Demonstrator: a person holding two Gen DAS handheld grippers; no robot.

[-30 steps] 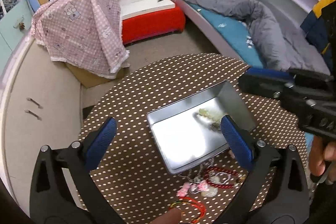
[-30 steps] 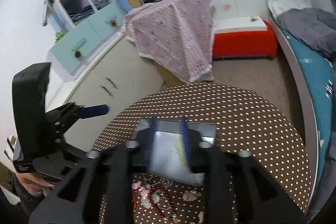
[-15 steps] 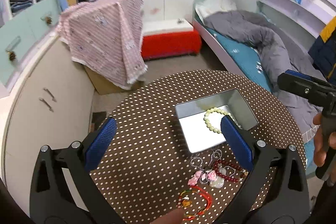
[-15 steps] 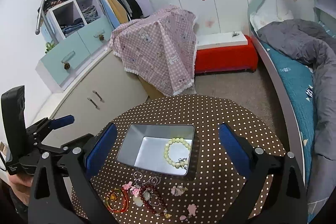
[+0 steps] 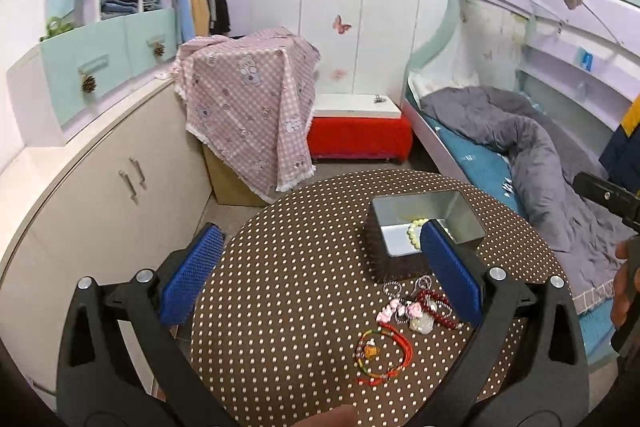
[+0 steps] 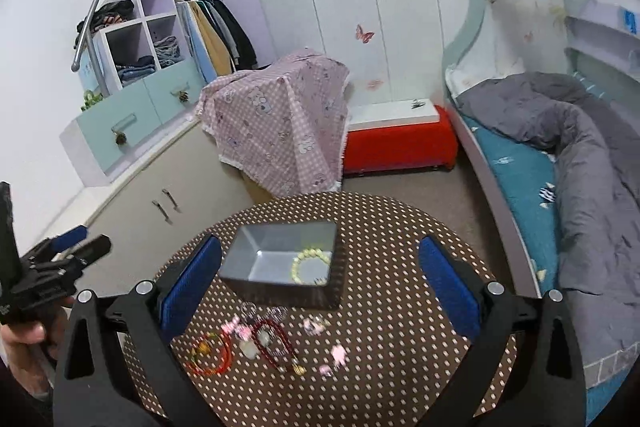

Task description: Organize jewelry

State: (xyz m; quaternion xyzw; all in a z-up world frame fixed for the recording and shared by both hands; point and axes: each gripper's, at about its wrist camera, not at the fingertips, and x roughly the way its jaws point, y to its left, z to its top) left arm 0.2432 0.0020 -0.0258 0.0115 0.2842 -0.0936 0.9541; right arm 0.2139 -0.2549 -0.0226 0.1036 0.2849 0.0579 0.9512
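while both grippers gape empty, a dotted round table (image 6: 400, 327) carries a metal tin (image 6: 280, 287) beside a bed (image 6: 520, 167).

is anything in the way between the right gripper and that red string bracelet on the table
Nothing visible. The right gripper stands open and empty above the table, and the red string bracelet lies uncovered on the near left, apart from the tin behind it.

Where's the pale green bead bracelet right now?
The pale green bead bracelet lies inside the grey metal tin, in its right part in the right wrist view, beyond the loose jewelry.
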